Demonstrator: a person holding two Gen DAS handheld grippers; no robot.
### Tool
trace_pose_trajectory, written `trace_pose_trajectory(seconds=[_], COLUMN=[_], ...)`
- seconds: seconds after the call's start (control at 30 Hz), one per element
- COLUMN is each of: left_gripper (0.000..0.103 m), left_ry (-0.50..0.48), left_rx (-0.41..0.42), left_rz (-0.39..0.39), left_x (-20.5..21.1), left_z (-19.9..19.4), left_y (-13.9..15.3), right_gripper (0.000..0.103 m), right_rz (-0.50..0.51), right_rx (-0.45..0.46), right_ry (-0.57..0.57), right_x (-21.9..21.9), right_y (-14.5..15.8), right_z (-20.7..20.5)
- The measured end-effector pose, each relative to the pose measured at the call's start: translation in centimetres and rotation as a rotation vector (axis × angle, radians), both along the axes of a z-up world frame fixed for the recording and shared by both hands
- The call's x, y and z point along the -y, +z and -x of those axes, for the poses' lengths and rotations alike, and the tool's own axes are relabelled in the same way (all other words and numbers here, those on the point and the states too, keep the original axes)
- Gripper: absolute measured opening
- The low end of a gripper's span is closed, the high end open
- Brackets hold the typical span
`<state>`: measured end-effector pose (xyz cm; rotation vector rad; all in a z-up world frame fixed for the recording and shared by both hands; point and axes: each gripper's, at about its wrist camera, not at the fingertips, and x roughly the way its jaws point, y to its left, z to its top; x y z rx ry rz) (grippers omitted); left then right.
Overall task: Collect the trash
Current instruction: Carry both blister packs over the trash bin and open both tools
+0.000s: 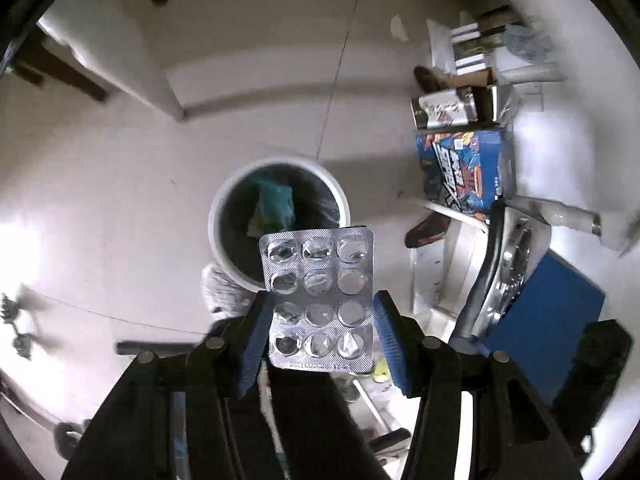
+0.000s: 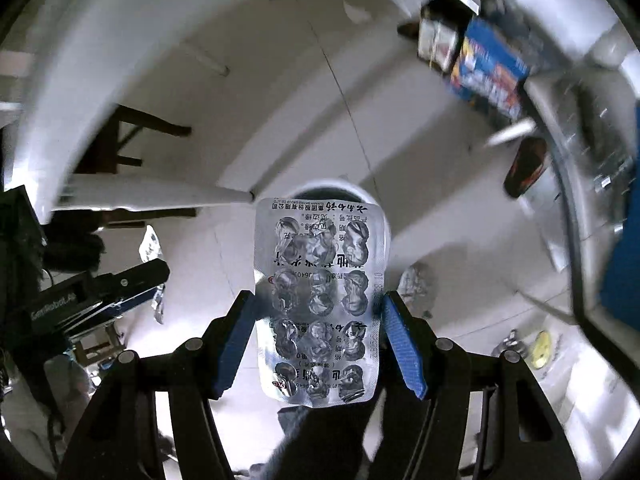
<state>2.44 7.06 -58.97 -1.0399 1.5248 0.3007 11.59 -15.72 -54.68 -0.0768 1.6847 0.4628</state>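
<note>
a: left tongs (image 1: 320,332) clamp a pill sheet (image 1: 318,300) by its side edges, above the bin (image 1: 224,216). right tongs (image 2: 316,332) pinch a second sheet (image 2: 318,300), above the bin rim (image 2: 386,224).

b: both probably light, thin, springy, slick foil; edge grip fits. boxes (image 1: 464,168) right of bin, bare floor (image 1: 100,184) left.

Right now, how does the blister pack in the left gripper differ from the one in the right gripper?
The left gripper holds a blister pack showing its clear bubble side, pockets popped and empty; the right gripper holds a blister pack showing its printed foil back, torn at each pocket. The left pack looks flat; the right one looks crumpled. Both are silver, three pockets wide, pinched by their edges above the white trash bin.
</note>
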Motion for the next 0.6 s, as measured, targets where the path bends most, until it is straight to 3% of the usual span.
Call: trace_pose_trajectory(seconds=[0.1, 0.13, 0.17, 0.2, 0.23, 0.27, 0.3, 0.43, 0.6], left_gripper=[0.049, 0.059, 0.079, 0.087, 0.096, 0.098, 0.099, 0.101, 0.101], left_ry=[0.003, -0.001, -0.007, -0.011, -0.023, -0.04, -0.054, -0.132, -0.193], left_rx=[-0.033, -0.046, -0.057, -0.065, -0.082, -0.1, -0.116, -0.175, -0.212], left_rz=[0.018, 0.017, 0.012, 0.001, -0.03, -0.057, -0.079, -0.208, -0.333], left_x=[0.3, 0.4, 0.7, 0.7, 0.9, 0.9, 1.0, 1.4, 2.0], left_z=[-0.2, -0.2, -0.2, 0.0, 0.2, 0.5, 0.7, 1.8, 2.4], left_y=[-4.8, -6.2, -7.9, -8.5, -9.5, -10.1, -10.3, -10.5, -8.8], right_gripper=[0.067, 0.067, 0.068, 0.068, 0.079, 0.099, 0.103, 0.103, 0.103], right_rz=[0.003, -0.001, -0.003, -0.011, -0.014, -0.012, -0.014, 0.049, 0.149], right_rx=[-0.035, -0.054, -0.069, -0.105, -0.135, -0.157, -0.172, -0.144, -0.038], right_ry=[0.003, 0.002, 0.001, 0.0, 0.007, 0.012, 0.015, 0.092, 0.167], right_x=[-0.3, -0.3, -0.4, -0.5, -0.6, -0.6, -0.5, -0.9, -1.0], right_y=[-6.4, -8.5, -9.9, -12.6, -14.6, -16.3, -17.7, -20.5, -19.3], right_z=[-0.2, -0.2, -0.2, -0.2, -0.2, 0.0, 0.1, 1.0, 1.5])
